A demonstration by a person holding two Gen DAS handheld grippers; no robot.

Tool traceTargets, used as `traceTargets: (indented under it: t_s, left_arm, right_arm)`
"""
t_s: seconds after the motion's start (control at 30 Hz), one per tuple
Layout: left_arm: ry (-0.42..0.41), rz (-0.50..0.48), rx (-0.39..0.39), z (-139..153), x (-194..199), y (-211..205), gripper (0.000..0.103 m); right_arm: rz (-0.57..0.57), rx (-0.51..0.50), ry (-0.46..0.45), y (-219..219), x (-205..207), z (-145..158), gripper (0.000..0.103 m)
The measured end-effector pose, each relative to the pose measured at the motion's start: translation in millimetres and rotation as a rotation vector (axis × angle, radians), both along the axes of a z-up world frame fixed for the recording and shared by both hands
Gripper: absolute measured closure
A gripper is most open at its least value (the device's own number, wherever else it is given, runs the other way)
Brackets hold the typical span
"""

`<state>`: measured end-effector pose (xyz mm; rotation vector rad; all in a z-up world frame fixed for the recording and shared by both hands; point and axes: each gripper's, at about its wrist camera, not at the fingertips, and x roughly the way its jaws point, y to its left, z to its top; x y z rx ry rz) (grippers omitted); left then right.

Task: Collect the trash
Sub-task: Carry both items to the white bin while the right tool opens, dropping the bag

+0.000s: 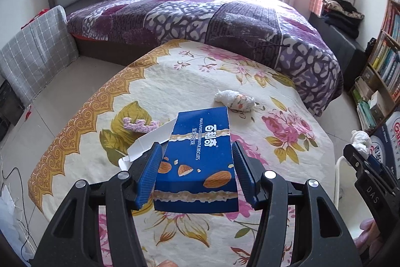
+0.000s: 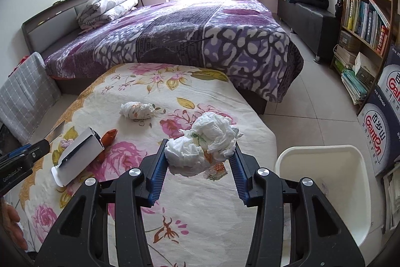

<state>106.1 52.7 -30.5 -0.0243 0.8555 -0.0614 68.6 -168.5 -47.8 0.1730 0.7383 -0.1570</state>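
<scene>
**Both grippers loaded over the flowered table**

Here, nearest the left wrist camera, the left gripper (image 1: 196, 162) tilts down over the table, its blue pads (image 1: 150, 174) clamped on the sides of a blue biscuit box (image 1: 197, 159). The box is held clear of the cloth, its white end flap (image 1: 150, 139) hanging open toward ten o'clock. In the right wrist view the same box shows its white underside at nine o'clock, gripped by the left tool.

The right gripper (image 2: 200, 152) likewise slants downward, its jaws closed on a wad of crumpled white tissue (image 2: 205, 144) that bulges up and past the fingertips. From the left camera this gripper sits at the three o'clock edge with the tissue at its tip, and part of a hand (image 1: 367, 232) shows below it.

At four o'clock of the right view stands a white bin (image 2: 325, 192), beside the table's edge.

Farther out on the floral tablecloth (image 2: 200, 217), a second tissue ball (image 2: 137, 110) lies at eleven o'clock from the right gripper. A pink scrap (image 1: 140, 125) rests left of the box, and an orange piece (image 2: 108, 138) lies partly behind it.

Beyond the table, at twelve o'clock, is a bed with a purple quilt (image 2: 200, 36).
</scene>
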Motion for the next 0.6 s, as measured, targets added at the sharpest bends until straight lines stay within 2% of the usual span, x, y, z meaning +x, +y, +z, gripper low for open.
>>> traceTargets:
  t_s: [0.3, 0.6]
  left_arm:
    - [-0.01, -0.076, 0.003, 3.0, -3.1, -45.7, 0.046]
    - [-0.016, -0.152, 0.01, 3.9, -9.7, -86.3, 0.046]
  right_arm:
    - [-0.07, 0.022, -0.005, -36.4, -14.0, 5.9, 0.058]
    - [-0.189, 0.034, 0.015, -82.5, -31.4, 5.8, 0.058]
